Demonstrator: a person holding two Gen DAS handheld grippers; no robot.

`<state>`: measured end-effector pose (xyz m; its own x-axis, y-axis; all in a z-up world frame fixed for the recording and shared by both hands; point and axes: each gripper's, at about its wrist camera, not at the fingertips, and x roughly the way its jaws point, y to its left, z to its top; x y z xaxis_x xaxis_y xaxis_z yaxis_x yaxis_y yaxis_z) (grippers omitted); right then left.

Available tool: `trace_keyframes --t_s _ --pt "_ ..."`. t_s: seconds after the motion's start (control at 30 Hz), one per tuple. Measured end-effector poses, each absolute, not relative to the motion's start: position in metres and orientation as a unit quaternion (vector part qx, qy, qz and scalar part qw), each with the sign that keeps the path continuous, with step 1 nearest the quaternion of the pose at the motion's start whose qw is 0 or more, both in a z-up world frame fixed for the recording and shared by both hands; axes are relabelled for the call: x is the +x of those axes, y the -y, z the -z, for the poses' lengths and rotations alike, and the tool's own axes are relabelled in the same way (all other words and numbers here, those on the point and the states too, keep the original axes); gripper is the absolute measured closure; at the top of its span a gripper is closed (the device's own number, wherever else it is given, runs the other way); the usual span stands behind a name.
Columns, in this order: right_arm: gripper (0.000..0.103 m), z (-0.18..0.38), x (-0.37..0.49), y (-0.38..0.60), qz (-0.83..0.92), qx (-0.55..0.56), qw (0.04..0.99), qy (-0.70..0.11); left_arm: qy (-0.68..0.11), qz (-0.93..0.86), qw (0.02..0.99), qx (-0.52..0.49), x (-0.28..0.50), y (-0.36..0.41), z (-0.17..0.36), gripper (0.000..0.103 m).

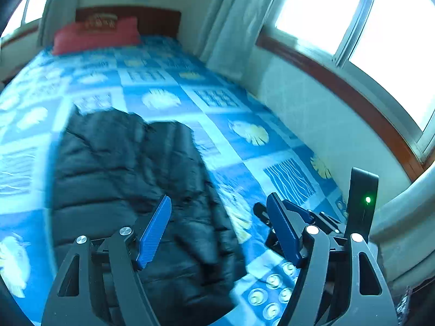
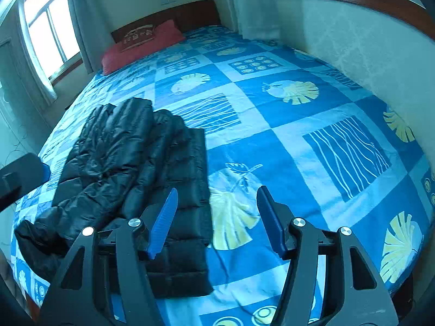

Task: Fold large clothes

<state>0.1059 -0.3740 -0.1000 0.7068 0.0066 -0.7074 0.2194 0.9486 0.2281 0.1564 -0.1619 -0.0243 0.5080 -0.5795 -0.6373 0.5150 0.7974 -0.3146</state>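
Observation:
A black puffer jacket (image 1: 122, 168) lies folded into a long bundle on the blue patterned bed sheet (image 1: 244, 103). My left gripper (image 1: 218, 201) hovers above the jacket's near right edge, open, with nothing between its blue pads. In the right wrist view the same jacket (image 2: 130, 163) lies left of centre, a sleeve end trailing toward the bed's near left corner. My right gripper (image 2: 217, 190) is open over the jacket's right edge and the bare sheet (image 2: 285, 125), holding nothing. Part of the other gripper (image 2: 21, 174) shows at the left edge.
A red pillow (image 2: 141, 46) rests at the wooden headboard (image 2: 195, 13) at the far end. The wall (image 2: 367, 43) with a window sill runs along the bed's right side, with curtains (image 1: 233, 27) in the corner. A window (image 2: 46, 30) and floor lie to the left.

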Motion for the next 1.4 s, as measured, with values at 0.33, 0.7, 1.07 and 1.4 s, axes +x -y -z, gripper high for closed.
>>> trace_keyframes --t_s 0.33,0.7,1.07,1.4 --pt "0.021 0.094 0.156 0.313 -0.026 0.167 0.898 -0.407 -0.372 0.178 0.908 -0.070 0.178 0.043 0.057 0.031" --pt "0.080 0.128 0.179 0.325 0.029 0.107 0.889 -0.444 -0.395 0.221 0.884 -0.119 0.177 0.022 0.087 0.031" --pt "0.074 0.191 0.204 0.359 0.010 0.147 0.876 -0.459 -0.437 0.214 0.871 -0.068 0.206 0.068 0.151 0.031" --pt "0.054 0.132 0.160 0.356 0.037 0.140 0.900 -0.411 -0.429 0.220 0.868 -0.121 0.191 0.041 0.136 0.031"
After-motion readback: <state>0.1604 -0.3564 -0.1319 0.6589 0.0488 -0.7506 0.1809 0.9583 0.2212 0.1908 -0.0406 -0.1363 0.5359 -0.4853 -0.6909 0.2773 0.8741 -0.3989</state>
